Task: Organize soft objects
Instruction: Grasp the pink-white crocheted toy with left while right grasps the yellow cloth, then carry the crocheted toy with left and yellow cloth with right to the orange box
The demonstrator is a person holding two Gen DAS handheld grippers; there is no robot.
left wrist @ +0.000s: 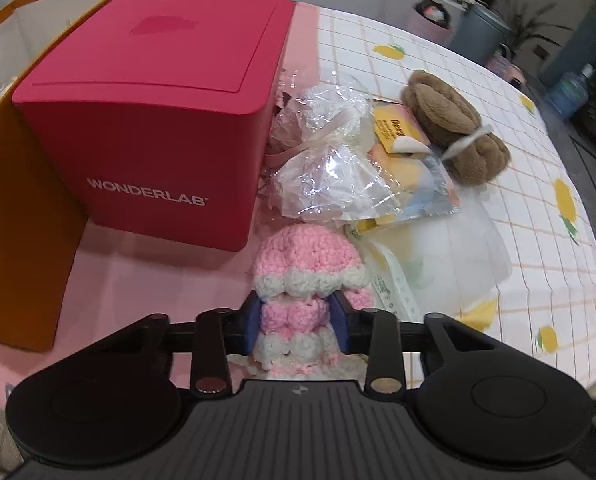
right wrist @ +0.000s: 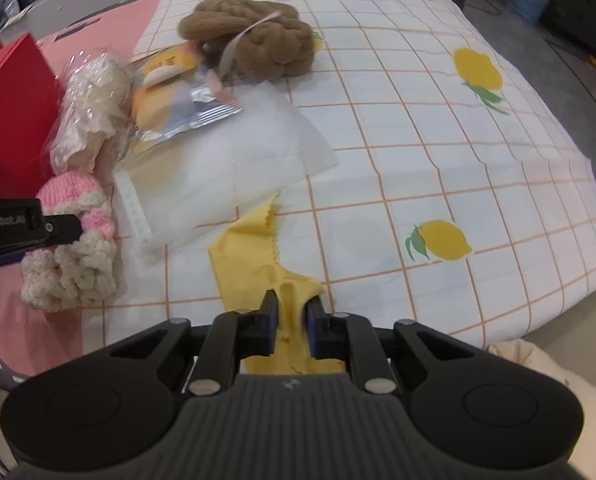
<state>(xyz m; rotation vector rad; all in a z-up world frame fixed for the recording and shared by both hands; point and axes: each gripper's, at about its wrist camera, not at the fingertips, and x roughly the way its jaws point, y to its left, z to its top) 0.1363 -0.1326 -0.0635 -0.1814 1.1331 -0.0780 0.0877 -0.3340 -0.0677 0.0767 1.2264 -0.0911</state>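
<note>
My left gripper [left wrist: 298, 312] is shut on a pink and white crocheted toy [left wrist: 306, 264], which also shows at the left of the right wrist view [right wrist: 74, 240]. My right gripper [right wrist: 292, 312] is shut on a yellow cloth [right wrist: 250, 248] that lies on the lemon-print sheet [right wrist: 418, 140]. A brown plush knot [left wrist: 454, 128] lies farther back, also in the right wrist view [right wrist: 254, 36]. Clear-wrapped white soft items [left wrist: 326, 152], a yellow and blue packet [left wrist: 418, 184] and a frosted bag [right wrist: 226, 168] lie between.
A red WONDERLAB box [left wrist: 158, 120] stands on the pink surface [left wrist: 146, 280] left of the pile. An orange panel [left wrist: 18, 220] stands at the far left. Bins [left wrist: 482, 32] and a water jug [left wrist: 570, 92] stand beyond the table's far edge.
</note>
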